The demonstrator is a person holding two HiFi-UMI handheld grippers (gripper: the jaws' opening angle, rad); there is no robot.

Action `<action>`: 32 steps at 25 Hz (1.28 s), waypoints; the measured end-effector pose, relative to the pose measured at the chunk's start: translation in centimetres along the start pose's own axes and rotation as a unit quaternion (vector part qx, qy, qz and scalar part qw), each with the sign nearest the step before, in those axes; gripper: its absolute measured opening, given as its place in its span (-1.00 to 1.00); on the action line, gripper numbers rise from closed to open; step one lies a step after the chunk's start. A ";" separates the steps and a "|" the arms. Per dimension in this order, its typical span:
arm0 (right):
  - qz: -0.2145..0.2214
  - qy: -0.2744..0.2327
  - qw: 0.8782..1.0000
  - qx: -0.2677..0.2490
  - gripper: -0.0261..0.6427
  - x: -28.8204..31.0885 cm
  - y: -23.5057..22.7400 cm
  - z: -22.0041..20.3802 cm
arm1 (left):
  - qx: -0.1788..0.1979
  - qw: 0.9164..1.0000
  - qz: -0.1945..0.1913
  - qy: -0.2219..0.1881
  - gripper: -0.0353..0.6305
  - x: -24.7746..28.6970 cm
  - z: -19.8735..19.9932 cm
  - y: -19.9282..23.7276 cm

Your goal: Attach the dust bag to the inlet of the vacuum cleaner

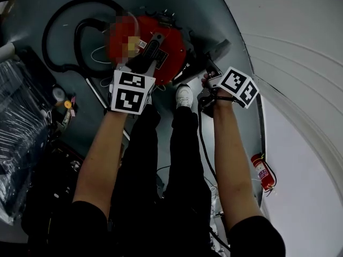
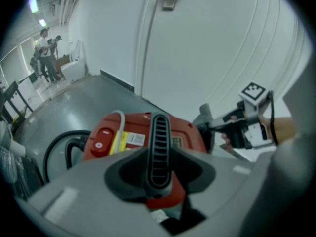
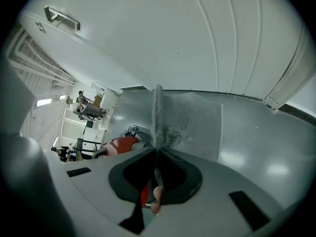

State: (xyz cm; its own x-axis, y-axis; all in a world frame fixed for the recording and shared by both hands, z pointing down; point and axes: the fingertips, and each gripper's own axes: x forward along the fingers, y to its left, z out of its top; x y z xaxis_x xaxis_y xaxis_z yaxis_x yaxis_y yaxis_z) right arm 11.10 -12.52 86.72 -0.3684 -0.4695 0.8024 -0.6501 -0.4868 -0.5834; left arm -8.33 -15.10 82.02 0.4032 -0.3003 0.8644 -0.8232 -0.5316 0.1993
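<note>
The red vacuum cleaner (image 1: 174, 50) stands on the grey floor in front of the person's feet. My left gripper (image 1: 148, 56) is shut on its black ribbed handle (image 2: 159, 149), which runs straight out between the jaws. My right gripper (image 1: 210, 81), to the right of the vacuum, is shut on the grey mesh dust bag (image 3: 170, 115). The bag stands edge-on above the jaws and reaches towards the vacuum's right side (image 1: 220, 50). In the left gripper view the right gripper (image 2: 236, 128) shows beside the red body with the bag (image 2: 205, 113). The inlet is hidden.
The black hose (image 1: 56, 33) loops on the floor to the left of the vacuum. Plastic-wrapped goods (image 1: 16, 122) lie at the far left. A fire extinguisher (image 1: 262, 173) lies by the curved white wall (image 1: 300, 63). The person's white shoe (image 1: 184, 95) is close to the vacuum.
</note>
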 end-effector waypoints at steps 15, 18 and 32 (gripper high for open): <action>-0.036 0.038 0.985 -0.162 -0.85 0.4 1.9 -1.8 | -0.005 1.000 0.009 -0.014 -0.43 0.1 -0.2 0.2; -0.055 0.014 0.979 -0.197 -0.81 -0.1 2.5 -1.8 | -0.010 0.999 0.018 -0.027 -0.41 0.1 -0.5 0.3; -0.047 -0.136 0.929 -0.342 -0.93 -10.3 8.0 -1.0 | -0.074 0.987 0.096 -0.108 -0.89 -8.6 2.8 -1.9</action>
State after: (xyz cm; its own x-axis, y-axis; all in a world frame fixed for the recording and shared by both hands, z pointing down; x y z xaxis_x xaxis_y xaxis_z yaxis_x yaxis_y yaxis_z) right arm 9.00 -10.81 73.96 -0.1681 -0.6632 0.7294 -0.9751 0.0033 -0.2217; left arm -9.09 -13.74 72.88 0.2977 -0.5548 0.7769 -0.9354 -0.3321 0.1212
